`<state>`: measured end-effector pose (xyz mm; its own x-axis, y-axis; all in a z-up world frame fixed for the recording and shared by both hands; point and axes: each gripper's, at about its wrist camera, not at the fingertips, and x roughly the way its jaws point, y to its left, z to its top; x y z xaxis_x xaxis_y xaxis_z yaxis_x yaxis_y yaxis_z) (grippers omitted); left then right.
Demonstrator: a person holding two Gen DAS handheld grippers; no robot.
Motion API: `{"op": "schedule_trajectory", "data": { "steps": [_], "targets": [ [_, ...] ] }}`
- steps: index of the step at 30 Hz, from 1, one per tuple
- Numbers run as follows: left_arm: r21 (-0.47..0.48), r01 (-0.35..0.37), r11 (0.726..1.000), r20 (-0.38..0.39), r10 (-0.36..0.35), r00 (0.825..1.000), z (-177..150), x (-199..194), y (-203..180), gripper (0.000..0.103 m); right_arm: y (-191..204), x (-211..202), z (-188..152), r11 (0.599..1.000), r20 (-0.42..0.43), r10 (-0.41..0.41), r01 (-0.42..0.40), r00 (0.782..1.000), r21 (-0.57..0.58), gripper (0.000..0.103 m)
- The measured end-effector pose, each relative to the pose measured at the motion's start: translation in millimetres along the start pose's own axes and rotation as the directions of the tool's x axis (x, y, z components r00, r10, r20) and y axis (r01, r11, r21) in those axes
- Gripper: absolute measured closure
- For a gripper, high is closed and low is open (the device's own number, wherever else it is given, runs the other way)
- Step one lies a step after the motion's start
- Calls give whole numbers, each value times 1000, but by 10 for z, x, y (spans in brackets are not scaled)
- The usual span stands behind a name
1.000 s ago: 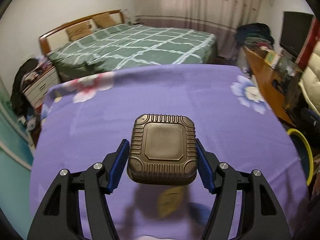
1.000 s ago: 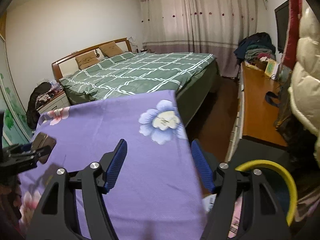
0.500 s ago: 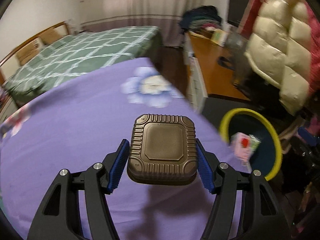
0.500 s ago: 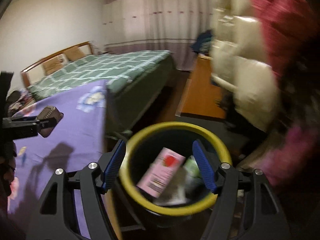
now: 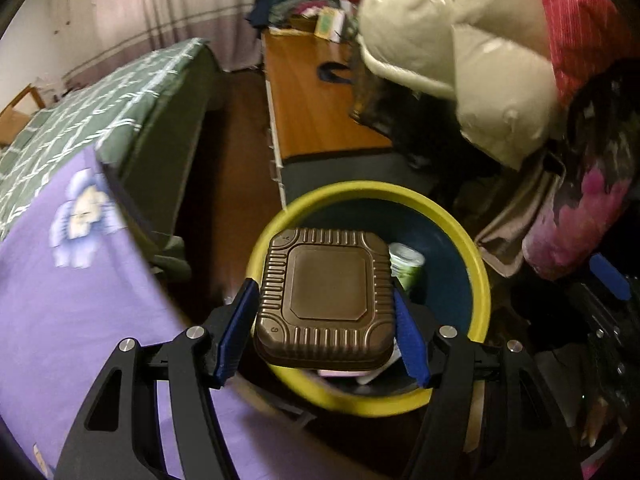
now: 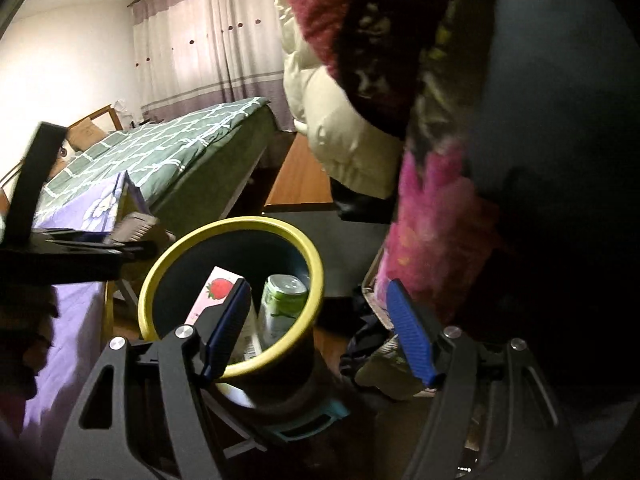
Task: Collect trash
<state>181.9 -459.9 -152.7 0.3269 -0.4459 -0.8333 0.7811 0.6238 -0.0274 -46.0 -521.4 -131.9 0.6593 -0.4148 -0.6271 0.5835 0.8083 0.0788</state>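
Swung binward, container (image 5: pixel 326 298) between tongs (image 5: pixel 324 330) (clamped)

A bed (image 6: pixel 176 152) with a green checked cover fills the middle of the room, its wooden headboard (image 6: pixel 94 118) against a white wall (image 6: pixel 60 60). Behind the bed, pale curtains (image 6: pixel 208 40) with a purple band hang to the floor. Beside the bed runs dark wood flooring (image 5: pixel 228 160), then a long wooden desk (image 5: pixel 312 104). Near the bed's foot, quilted coats (image 5: pixel 452 52) hang, possibly on a rack.
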Motion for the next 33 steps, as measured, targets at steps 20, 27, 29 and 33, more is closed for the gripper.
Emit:
{"op": "schedule_trajectory", "data": {
  "steps": [20,27,29,33],
  "targets": [
    [-90,-127,988,202,143,969,-519,-1161,406,5,485,-98,-8,988,-6,142,-142,990,-65,32],
    [-305,-263,916,282,350,893,-1447,-2220,1017,5,1114,-406,47,944,26,285,-276,958,-180,27],
    [-370,-306,877,301,425,854,-1731,-2530,1170,5,1260,-524,56,932,44,312,-297,949,-209,26],
    [-466,-390,795,306,558,772,-2233,-3046,1321,5,1463,-749,71,908,71,365,-339,928,-246,24]
  ]
}}
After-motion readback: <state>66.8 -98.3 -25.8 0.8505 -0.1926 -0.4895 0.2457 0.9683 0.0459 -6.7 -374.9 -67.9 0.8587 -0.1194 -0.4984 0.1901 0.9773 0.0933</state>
